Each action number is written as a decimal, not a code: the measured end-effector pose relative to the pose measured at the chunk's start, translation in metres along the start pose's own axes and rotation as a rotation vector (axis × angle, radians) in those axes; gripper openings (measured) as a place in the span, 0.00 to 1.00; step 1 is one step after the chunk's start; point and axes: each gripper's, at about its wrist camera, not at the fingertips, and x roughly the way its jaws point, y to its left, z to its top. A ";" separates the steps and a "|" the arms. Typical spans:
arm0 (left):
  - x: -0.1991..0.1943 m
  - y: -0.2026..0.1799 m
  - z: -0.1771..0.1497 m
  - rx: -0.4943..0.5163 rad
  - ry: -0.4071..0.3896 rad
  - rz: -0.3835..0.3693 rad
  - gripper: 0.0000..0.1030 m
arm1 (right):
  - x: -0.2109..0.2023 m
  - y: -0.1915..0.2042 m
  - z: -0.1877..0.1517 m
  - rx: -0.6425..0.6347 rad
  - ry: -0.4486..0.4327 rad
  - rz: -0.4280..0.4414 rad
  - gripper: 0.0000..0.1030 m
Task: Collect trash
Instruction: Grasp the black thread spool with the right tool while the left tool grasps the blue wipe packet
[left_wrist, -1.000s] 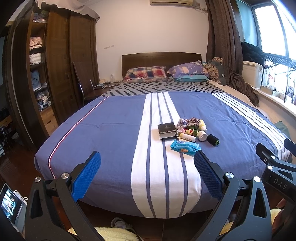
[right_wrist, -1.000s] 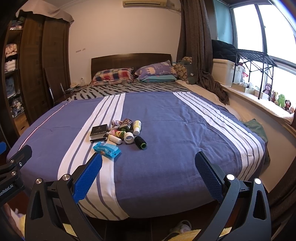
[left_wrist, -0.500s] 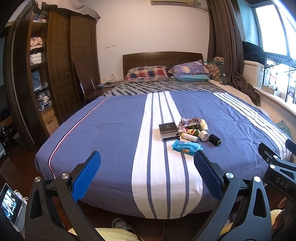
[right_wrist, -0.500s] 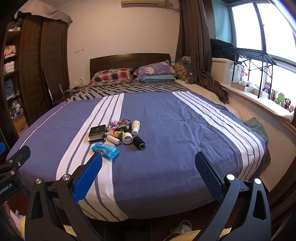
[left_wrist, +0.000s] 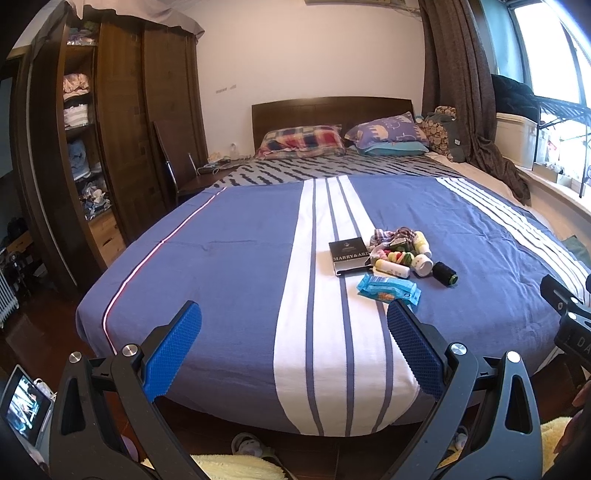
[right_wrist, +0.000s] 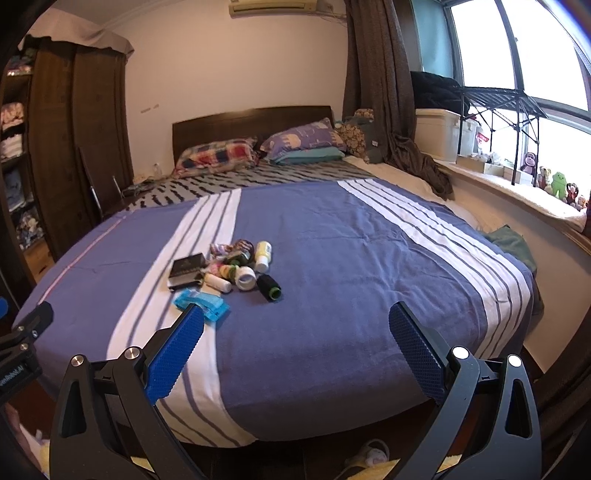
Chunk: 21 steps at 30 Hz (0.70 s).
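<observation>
A small pile of items lies on the blue striped bed (left_wrist: 229, 266): a black box (left_wrist: 349, 255), a blue wipes packet (left_wrist: 388, 290), white and yellow small bottles (left_wrist: 392, 268), a black thread spool (left_wrist: 445, 273) and crumpled fabric (left_wrist: 391, 236). The right wrist view shows the same black box (right_wrist: 186, 269), wipes packet (right_wrist: 201, 304) and spool (right_wrist: 269, 288). My left gripper (left_wrist: 293, 336) is open at the foot of the bed, short of the pile. My right gripper (right_wrist: 295, 338) is also open and holds nothing.
A dark wooden wardrobe (left_wrist: 122, 147) with open shelves stands at the left, a chair (left_wrist: 173, 173) beside it. Pillows (left_wrist: 303, 138) lie at the headboard. A windowsill (right_wrist: 517, 188) with boxes and toys runs along the right. Slippers (left_wrist: 251, 443) sit on the floor below.
Both grippers have moved a little closer to the bed, so the pile looks slightly larger and lower in each view. Both stay open.
</observation>
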 end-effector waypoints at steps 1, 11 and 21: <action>0.003 0.000 0.000 -0.001 0.005 -0.001 0.92 | 0.003 0.000 -0.001 -0.001 0.009 -0.003 0.97; 0.061 -0.007 -0.008 -0.004 0.096 0.000 0.92 | 0.060 0.005 -0.012 -0.044 0.113 0.011 0.97; 0.120 -0.039 -0.012 0.095 0.144 0.048 0.92 | 0.130 -0.004 -0.009 -0.021 0.159 0.081 0.97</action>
